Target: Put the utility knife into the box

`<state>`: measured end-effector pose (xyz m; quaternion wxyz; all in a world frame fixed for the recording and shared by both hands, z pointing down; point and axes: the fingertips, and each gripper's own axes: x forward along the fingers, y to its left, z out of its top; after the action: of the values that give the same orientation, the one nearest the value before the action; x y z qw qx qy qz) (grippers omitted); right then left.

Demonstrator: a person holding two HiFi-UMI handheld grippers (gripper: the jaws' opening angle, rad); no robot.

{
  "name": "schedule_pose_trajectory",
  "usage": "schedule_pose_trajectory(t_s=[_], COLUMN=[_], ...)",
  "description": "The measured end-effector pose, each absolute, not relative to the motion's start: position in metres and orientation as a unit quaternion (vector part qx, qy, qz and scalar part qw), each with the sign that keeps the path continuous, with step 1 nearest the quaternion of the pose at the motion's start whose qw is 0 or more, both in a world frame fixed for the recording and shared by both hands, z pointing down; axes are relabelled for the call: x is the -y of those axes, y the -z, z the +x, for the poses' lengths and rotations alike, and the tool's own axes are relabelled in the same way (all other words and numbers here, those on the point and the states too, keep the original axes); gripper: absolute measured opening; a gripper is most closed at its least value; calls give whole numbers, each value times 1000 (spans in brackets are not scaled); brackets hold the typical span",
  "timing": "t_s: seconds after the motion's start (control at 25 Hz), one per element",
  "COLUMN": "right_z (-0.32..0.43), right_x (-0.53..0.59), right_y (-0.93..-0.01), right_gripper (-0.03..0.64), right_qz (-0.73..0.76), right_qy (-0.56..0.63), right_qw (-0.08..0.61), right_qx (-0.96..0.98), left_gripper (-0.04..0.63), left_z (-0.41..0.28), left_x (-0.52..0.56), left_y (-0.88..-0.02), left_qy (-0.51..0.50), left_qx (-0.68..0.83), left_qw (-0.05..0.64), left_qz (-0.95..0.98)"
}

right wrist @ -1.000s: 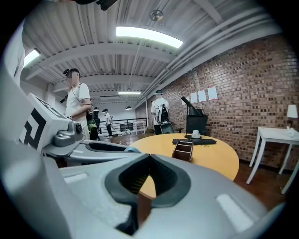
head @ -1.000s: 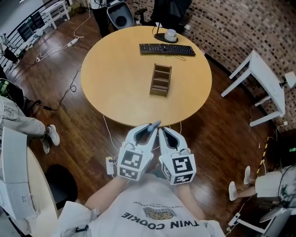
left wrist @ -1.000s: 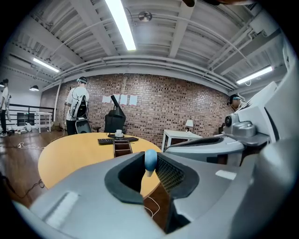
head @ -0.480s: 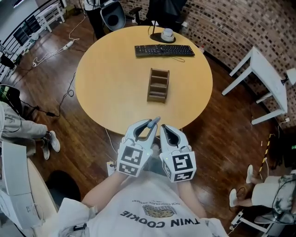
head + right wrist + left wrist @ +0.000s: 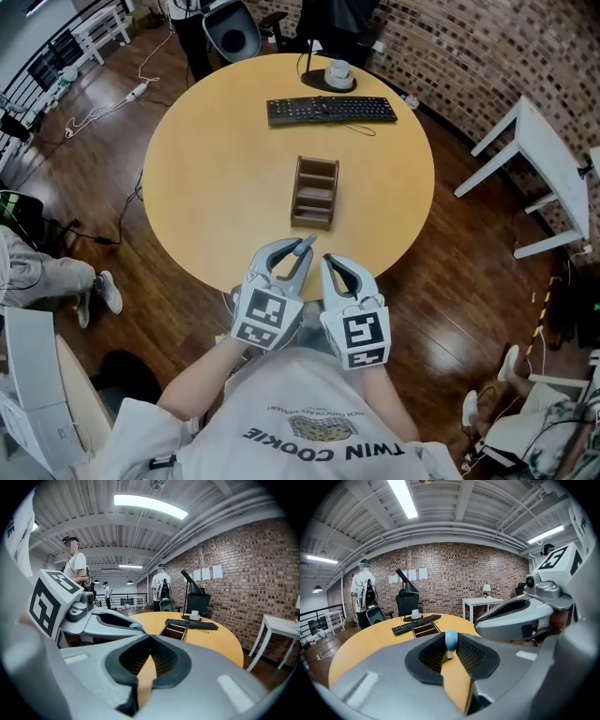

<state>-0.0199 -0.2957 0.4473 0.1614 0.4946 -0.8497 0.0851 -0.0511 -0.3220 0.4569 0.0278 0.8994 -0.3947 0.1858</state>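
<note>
A brown wooden box [image 5: 314,192] with open compartments stands in the middle of the round table [image 5: 216,159]. My left gripper [image 5: 302,246] hovers over the table's near edge, just short of the box, shut on the utility knife [image 5: 451,638]. Only the knife's blue rounded end shows between the pads. My right gripper [image 5: 328,263] is close beside it on the right, jaws shut with nothing between them [image 5: 150,637]. The box [image 5: 424,630] lies straight ahead of both grippers, as the right gripper view [image 5: 174,630] also shows.
A black keyboard [image 5: 331,110] and a white mug [image 5: 336,73] on a black base lie at the table's far side. A white side table [image 5: 534,159] stands to the right, an office chair [image 5: 234,28] beyond. Cables cross the wood floor at left.
The table and box have come nearer in the head view. Both grippers have moved slightly forward over the table's near edge, still side by side. The grip looks the same.
</note>
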Motion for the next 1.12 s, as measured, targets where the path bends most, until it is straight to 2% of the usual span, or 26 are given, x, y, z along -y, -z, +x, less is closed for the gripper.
schedule_pose_trajectory(t_s=[0.32,0.64,1.12], right_z=[-6,3,7], right_x=[332,356,379], right_y=[-462,-470,-481], right_gripper=[2,2,2], right_qz=[469,459,446], right_qy=[-70,-71,-78], right_qw=[196,198,203], right_qx=[858,863,868], left_gripper=[75,75,75], left_z=[-33,-26,-19], left_x=[366,393,406], left_y=[-485,-513,-547], left_qy=[-267,-339,-389], left_qx=[347,277,209], left_qw=[-35,-103,-159], left_qz=[899,893,883])
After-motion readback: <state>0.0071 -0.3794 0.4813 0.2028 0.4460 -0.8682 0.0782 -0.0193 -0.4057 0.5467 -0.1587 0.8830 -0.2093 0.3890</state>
